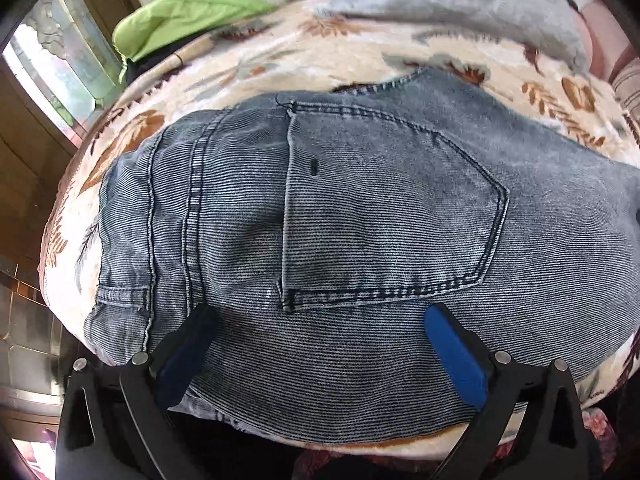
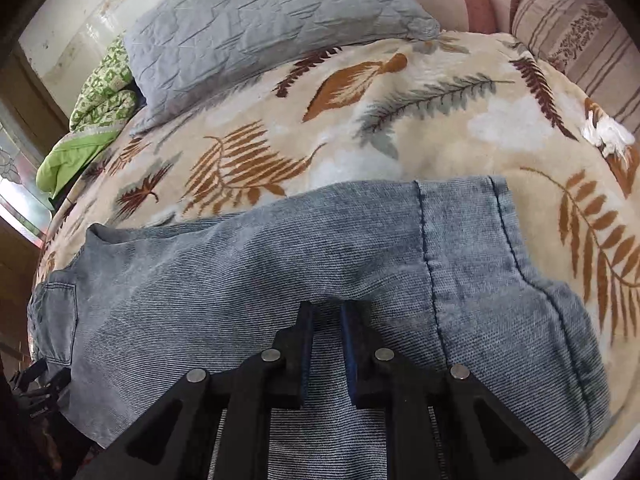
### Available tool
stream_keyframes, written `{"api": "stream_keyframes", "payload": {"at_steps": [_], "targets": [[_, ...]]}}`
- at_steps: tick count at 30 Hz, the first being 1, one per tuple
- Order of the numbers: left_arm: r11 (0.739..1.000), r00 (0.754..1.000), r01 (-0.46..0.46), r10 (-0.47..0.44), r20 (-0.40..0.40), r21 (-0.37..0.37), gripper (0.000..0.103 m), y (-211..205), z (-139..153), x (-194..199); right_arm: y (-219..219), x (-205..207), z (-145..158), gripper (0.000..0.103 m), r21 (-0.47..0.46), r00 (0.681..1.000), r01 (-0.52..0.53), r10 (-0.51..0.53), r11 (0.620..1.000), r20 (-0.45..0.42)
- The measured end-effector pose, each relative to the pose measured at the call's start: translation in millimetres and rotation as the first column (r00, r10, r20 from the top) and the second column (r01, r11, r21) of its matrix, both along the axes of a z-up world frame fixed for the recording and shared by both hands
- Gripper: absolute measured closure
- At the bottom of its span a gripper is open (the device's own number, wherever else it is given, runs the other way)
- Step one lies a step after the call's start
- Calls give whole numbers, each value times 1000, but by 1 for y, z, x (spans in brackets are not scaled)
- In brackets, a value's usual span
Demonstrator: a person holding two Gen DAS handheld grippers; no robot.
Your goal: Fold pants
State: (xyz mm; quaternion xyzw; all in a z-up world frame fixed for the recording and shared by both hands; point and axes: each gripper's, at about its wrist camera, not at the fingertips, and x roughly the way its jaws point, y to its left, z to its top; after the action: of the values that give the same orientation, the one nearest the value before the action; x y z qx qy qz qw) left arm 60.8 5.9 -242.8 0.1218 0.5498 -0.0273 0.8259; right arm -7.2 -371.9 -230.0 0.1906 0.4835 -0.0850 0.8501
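Note:
Faded blue jeans (image 1: 360, 220) lie folded on a leaf-patterned blanket (image 1: 360, 48), back pocket (image 1: 400, 200) facing up. My left gripper (image 1: 320, 312) hangs just over the denim below that pocket, jaws spread wide with nothing pinched between the blue pads (image 1: 452, 348). In the right wrist view the jeans (image 2: 240, 272) stretch across the blanket (image 2: 360, 120), hemmed leg ends (image 2: 472, 220) to the right. My right gripper (image 2: 328, 308) is shut, and a strip of denim runs up between its narrow-set fingers.
A grey quilted pillow (image 2: 260, 20) lies at the back of the bed, a striped cushion (image 2: 580, 32) at the far right. A green cloth (image 2: 92, 120) is bunched at the left by a window (image 1: 60, 60). The bed's edge drops off at the left.

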Motion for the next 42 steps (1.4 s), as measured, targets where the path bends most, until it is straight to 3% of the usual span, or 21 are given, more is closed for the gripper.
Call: {"api": "stream_keyframes", "payload": {"at_steps": [2,4,6,8,13,16,19,23,28,33,38,42], "targets": [[998,999,32,-30,-39,45,0,-9,8,8,-1,-1,4,87,-2,999,4,-4,1000,34],[995,997,73,-74,16,66,0,-23,25,10,-1,-3,10,87,12,998,5,-6,1000,67],[992,991,111,-115,66,55,0,-43,41,16,3,-2,13,87,18,996,0,-2,1000,92],[990,989,142,-142,47,13,0,-66,45,27,11,2,13,87,25,995,-23,20,999,96],[988,988,144,-146,-49,-46,0,-120,19,55,32,10,8,87,1,992,-98,97,995,83],[994,985,105,-109,-133,-35,0,-139,-8,62,24,15,-6,86,58,995,-91,88,994,43],[996,992,71,-75,-97,-51,0,-138,-10,62,20,14,-5,87,86,995,-93,89,992,54],[995,989,92,-96,-114,-40,0,-137,-6,60,21,12,3,87,84,992,-99,93,992,81],[998,997,66,-67,-31,-17,0,-124,24,41,25,3,18,87,93,983,-132,118,987,141],[1000,1000,22,-22,6,-5,0,-98,37,22,38,-8,19,87,93,978,-179,167,980,121],[998,998,-31,35,-60,55,0,-71,18,23,59,-5,4,86,38,974,-227,226,973,23],[998,997,-17,22,-76,66,0,-67,13,19,65,-7,5,86,-5,971,-236,236,972,23]]}}
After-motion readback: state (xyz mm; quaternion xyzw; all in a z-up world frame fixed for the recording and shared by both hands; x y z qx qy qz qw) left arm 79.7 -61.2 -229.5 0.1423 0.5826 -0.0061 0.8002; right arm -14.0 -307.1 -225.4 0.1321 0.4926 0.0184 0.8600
